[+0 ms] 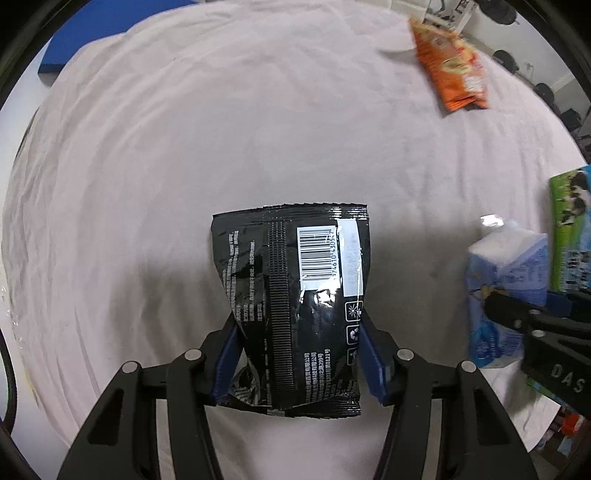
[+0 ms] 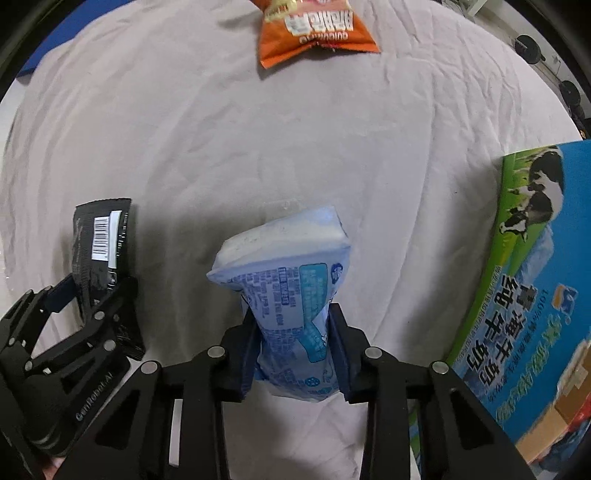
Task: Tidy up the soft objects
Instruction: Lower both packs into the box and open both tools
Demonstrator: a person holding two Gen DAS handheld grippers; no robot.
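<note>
My left gripper is shut on a black snack bag, barcode side up, held above the pale pink cloth. My right gripper is shut on a light blue tissue pack, squeezed at its middle and lifted off the cloth. The black bag and left gripper also show in the right wrist view, to the left. The tissue pack shows at the right of the left wrist view. An orange snack bag lies at the far side of the cloth.
A green and blue milk carton box with cow pictures stands at the right, close to my right gripper. A blue panel lies beyond the cloth at the far left. Dark chairs stand at the far right.
</note>
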